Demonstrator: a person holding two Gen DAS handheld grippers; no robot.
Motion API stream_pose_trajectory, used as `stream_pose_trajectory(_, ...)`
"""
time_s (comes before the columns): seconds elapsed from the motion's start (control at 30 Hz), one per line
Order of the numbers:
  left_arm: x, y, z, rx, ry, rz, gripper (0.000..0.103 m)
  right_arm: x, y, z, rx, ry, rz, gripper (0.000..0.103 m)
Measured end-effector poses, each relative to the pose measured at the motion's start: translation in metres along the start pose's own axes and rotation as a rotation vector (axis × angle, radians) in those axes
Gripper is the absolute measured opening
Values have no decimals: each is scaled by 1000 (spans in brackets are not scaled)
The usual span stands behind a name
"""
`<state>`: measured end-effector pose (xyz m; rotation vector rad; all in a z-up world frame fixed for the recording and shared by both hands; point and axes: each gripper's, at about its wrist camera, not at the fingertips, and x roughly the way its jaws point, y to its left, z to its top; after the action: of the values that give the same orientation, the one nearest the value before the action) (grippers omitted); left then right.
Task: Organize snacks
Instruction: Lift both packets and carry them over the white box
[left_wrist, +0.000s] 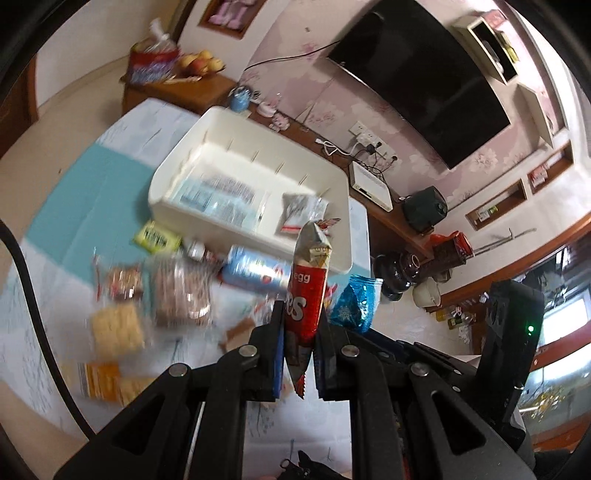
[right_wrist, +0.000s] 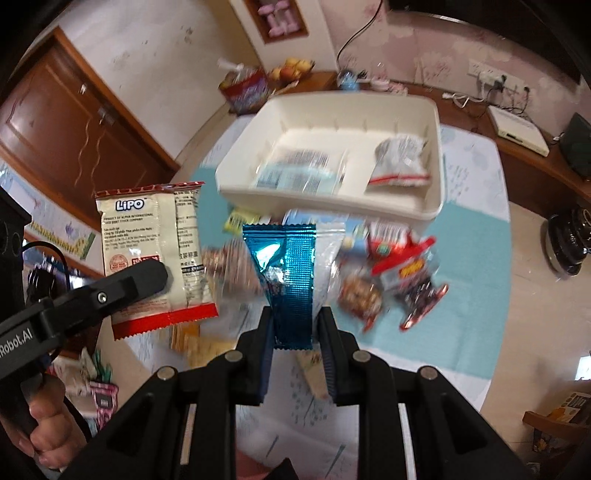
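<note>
Red egg-roll pack (left_wrist: 306, 295), edge-on & upright, is clamped in left gripper (left_wrist: 300, 325), held above the table's near edge, prob. for sorting into the white bin (left_wrist: 255, 129) at table centre. Blue foil packet (right_wrist: 291, 280) is pinched in right gripper (right_wrist: 295, 325). Both jaws narrow, closed on their packs. Loose snacks lie along the bin's near wall; two packs already inside its compartments.

A round table (right_wrist: 476, 206) covered in a pale blue-and-white cloth carries a white plastic bin (right_wrist: 332, 201) at its far side. Loose snack packets lie scattered on the cloth in front of the bin: a yellow-green packet (left_wrist: 157, 236), a blue-and-white tube (left_wrist: 255, 271), clear-wrapped brown biscuits (left_wrist: 181, 291), pale yellow crackers (left_wrist: 116, 330) and a red packet (right_wrist: 410, 275).
</note>
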<state>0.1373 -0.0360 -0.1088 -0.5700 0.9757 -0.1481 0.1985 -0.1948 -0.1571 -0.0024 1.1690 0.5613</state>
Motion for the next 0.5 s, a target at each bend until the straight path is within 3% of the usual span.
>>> stream_pose_trajectory(0.3, 25, -22, 64, 133, 19, -3, 11, -1, -15, 39, 59, -110, -62, 23)
stream_pose_trajectory(0.5, 49, -25, 87, 196, 51, -1, 11, 12, -26, 51, 90, -167, -113, 23)
